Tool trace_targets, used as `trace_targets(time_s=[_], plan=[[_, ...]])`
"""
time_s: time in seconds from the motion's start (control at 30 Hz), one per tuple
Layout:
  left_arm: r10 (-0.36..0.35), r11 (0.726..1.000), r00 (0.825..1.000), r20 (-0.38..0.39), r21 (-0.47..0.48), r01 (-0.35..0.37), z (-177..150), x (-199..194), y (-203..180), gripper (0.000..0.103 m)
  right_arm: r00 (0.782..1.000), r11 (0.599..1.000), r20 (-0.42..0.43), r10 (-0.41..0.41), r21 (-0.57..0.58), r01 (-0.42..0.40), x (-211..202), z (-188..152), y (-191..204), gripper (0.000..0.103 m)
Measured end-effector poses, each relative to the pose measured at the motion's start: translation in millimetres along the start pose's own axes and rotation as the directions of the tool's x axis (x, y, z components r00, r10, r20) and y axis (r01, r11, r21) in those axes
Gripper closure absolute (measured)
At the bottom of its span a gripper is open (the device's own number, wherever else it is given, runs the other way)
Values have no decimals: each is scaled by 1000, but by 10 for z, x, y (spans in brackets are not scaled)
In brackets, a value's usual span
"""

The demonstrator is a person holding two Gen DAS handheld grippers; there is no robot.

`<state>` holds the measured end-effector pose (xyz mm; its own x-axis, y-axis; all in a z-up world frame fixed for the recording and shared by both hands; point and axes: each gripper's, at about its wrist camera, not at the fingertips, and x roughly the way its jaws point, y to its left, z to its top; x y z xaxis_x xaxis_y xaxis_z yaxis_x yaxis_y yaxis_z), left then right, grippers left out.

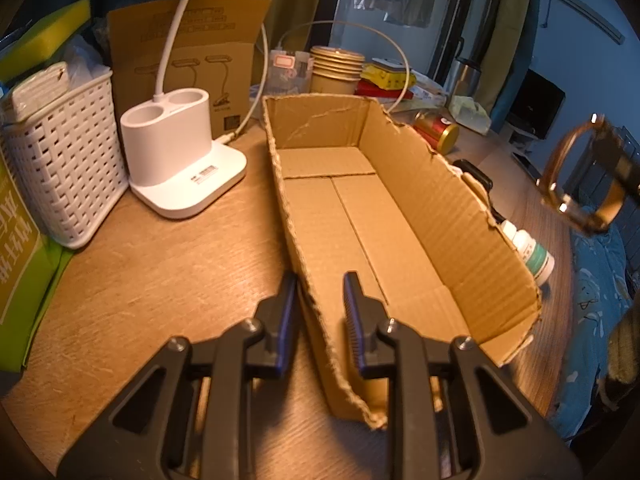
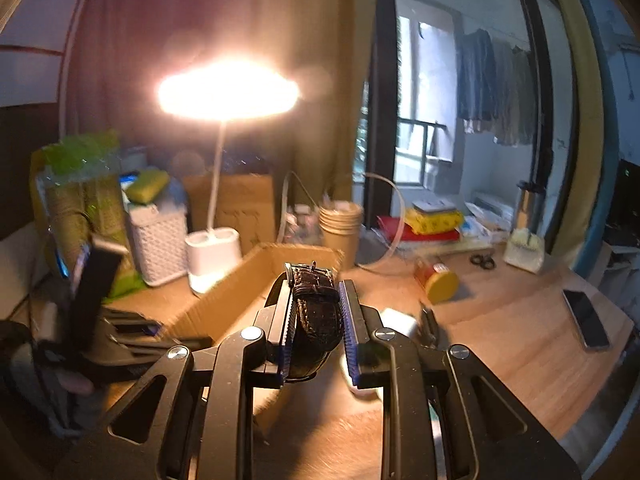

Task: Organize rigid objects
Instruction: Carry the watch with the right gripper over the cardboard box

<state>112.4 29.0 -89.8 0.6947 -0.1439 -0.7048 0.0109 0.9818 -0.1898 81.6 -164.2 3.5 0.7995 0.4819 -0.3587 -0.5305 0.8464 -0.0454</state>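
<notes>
An open, empty cardboard box lies on the wooden desk. My left gripper straddles the box's near left wall; its jaws stand apart on either side of the wall without pinching it. My right gripper is shut on a dark brown leather-strap wristwatch, held in the air to the right of the box. In the left wrist view the watch hangs at the far right, above the desk edge. A small white bottle and a red can with a gold lid lie just outside the box's right wall.
A white lamp base and a white woven basket stand left of the box. Paper cups and yellow and red packets crowd the back. A phone and scissors lie on the right of the desk.
</notes>
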Motion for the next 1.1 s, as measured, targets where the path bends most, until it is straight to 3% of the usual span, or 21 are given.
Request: trace_targets(time_s=[0.47,1.1], plan=[[-2,1000,1000,-1,-3,2,2,9,1,79,995,994,-49,91,-58,-94,329,-4,437,80],[1,1000,1000,-5,-13,-1,-15,27,20,78,976,994,-204,79,-56,-92,620,-400,484,80]])
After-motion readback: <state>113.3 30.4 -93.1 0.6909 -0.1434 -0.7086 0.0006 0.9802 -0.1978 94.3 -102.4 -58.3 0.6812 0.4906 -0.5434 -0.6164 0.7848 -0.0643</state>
